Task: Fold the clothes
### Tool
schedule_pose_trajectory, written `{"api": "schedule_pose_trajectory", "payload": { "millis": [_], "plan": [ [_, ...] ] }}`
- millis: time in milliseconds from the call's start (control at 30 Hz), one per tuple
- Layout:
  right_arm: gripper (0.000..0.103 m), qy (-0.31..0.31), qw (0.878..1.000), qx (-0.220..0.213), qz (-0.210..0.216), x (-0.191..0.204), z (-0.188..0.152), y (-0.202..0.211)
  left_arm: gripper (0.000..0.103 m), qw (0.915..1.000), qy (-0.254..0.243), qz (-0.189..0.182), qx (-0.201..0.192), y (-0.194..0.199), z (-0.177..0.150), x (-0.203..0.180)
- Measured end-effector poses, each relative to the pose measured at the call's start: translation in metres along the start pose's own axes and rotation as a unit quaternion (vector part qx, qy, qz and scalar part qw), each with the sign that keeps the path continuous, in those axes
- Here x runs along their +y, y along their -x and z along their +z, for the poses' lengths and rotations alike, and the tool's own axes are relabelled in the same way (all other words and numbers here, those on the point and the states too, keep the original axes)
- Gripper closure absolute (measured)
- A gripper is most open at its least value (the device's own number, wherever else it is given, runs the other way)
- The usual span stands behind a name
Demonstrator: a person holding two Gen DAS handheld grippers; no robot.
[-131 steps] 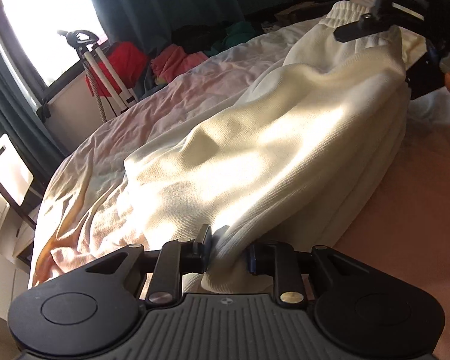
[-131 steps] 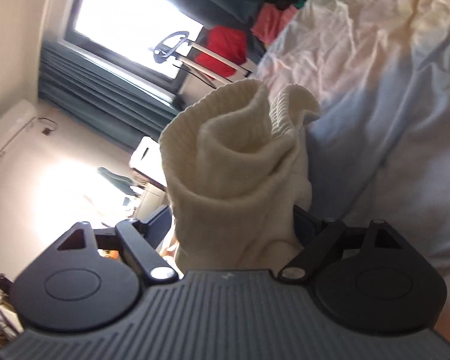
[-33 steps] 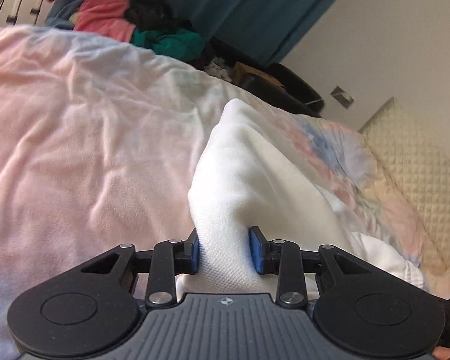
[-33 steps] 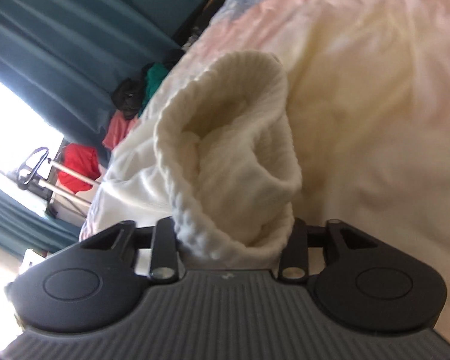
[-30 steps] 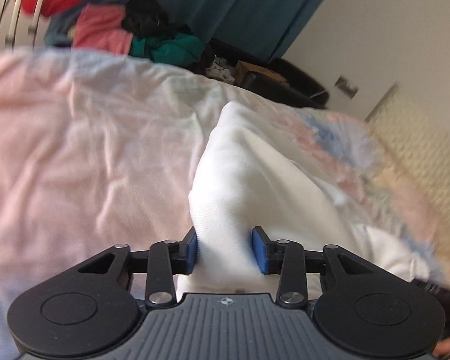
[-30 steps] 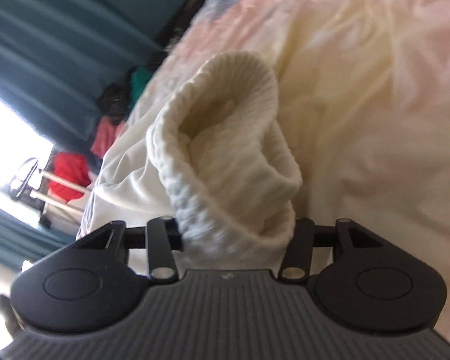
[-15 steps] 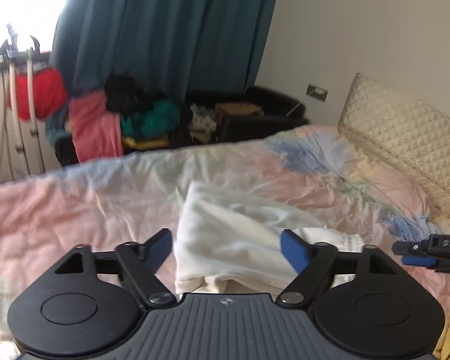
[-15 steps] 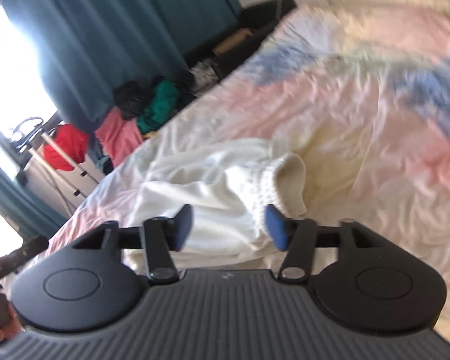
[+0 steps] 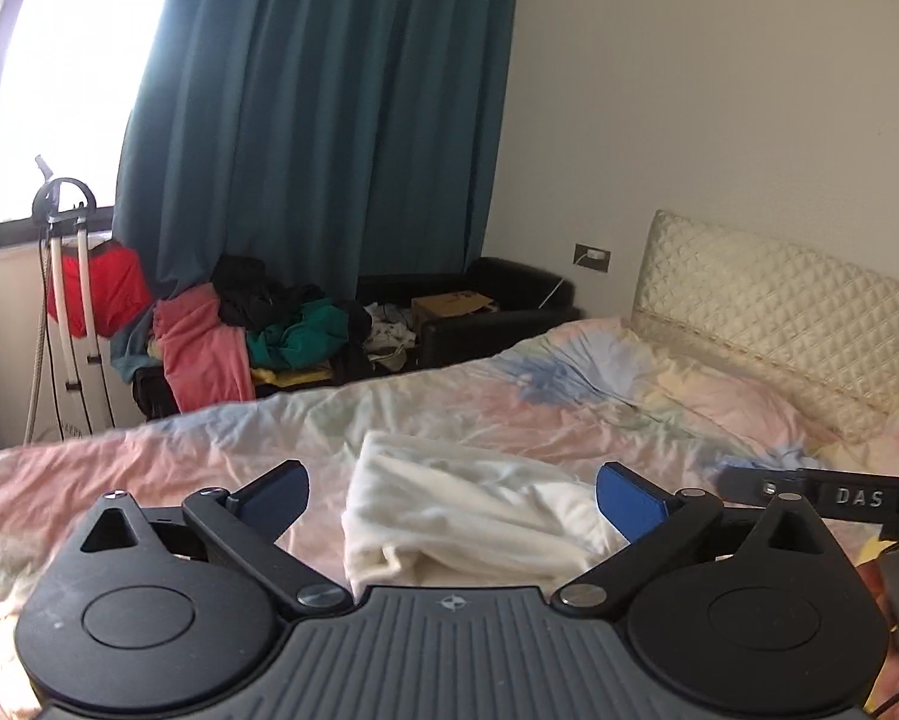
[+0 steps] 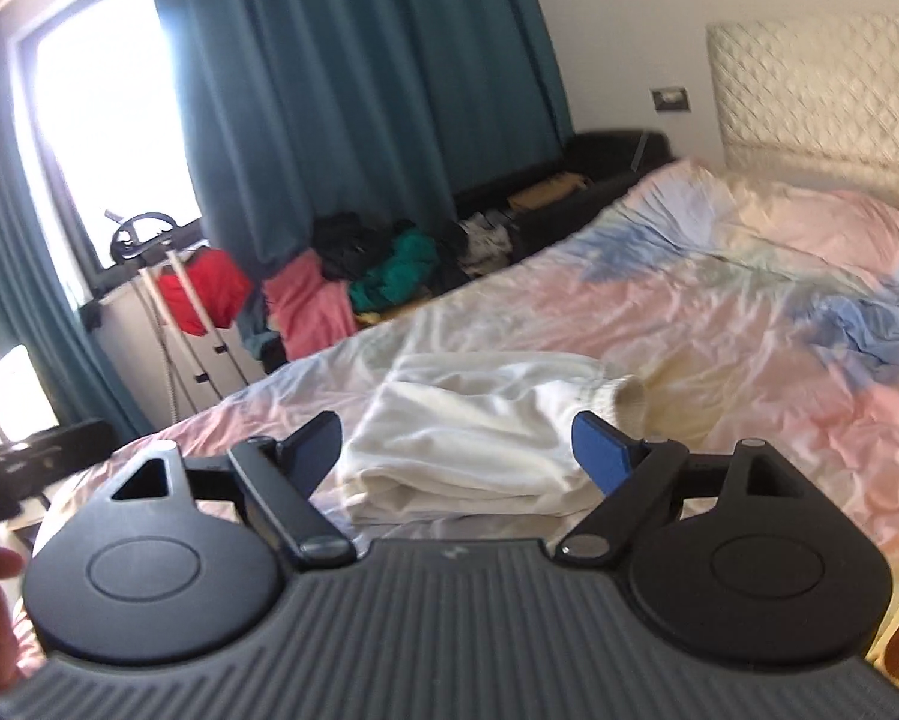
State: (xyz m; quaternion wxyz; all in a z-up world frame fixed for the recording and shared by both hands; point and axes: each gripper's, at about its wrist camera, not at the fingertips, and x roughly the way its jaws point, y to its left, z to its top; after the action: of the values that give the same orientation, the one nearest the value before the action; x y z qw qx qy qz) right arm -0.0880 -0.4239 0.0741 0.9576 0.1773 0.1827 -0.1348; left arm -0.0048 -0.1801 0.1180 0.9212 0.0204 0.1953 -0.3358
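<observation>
A cream-white knitted garment lies folded in a loose stack on the pastel bedspread. Its ribbed cuff points toward the headboard. My left gripper is open and raised above the bed, clear of the garment. My right gripper is open too, pulled back above the near edge of the stack. Nothing sits between either pair of blue pads. The right gripper's arm shows at the right edge of the left wrist view.
A pile of pink, green and black clothes lies beyond the bed's far side under teal curtains. A garment steamer stand with red cloth stands by the window. A quilted headboard is at the right.
Both grippers let go of the white garment, opened wide and drew back and up. The garment now rests folded on the bed.
</observation>
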Motion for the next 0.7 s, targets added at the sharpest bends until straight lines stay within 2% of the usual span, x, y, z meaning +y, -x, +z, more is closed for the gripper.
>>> {"api": "schedule_pose_trajectory", "payload": {
  "millis": [167,400,700],
  "plan": [
    [0.018,0.062,0.997,-0.035,-0.007,0.031,-0.029,0.012,0.000,0.9999,-0.004,0.007,-0.008,0.016,-0.030,-0.001],
    [0.018,0.090,0.995,-0.049,-0.019,0.047,-0.063,0.003,0.000,0.9988,-0.028,0.035,-0.016,0.013,-0.062,0.009],
    [0.018,0.112,0.991,-0.055,-0.049,0.051,-0.097,-0.018,0.000,0.9980,-0.014,0.058,-0.019,-0.005,-0.083,0.041]
  ]
}}
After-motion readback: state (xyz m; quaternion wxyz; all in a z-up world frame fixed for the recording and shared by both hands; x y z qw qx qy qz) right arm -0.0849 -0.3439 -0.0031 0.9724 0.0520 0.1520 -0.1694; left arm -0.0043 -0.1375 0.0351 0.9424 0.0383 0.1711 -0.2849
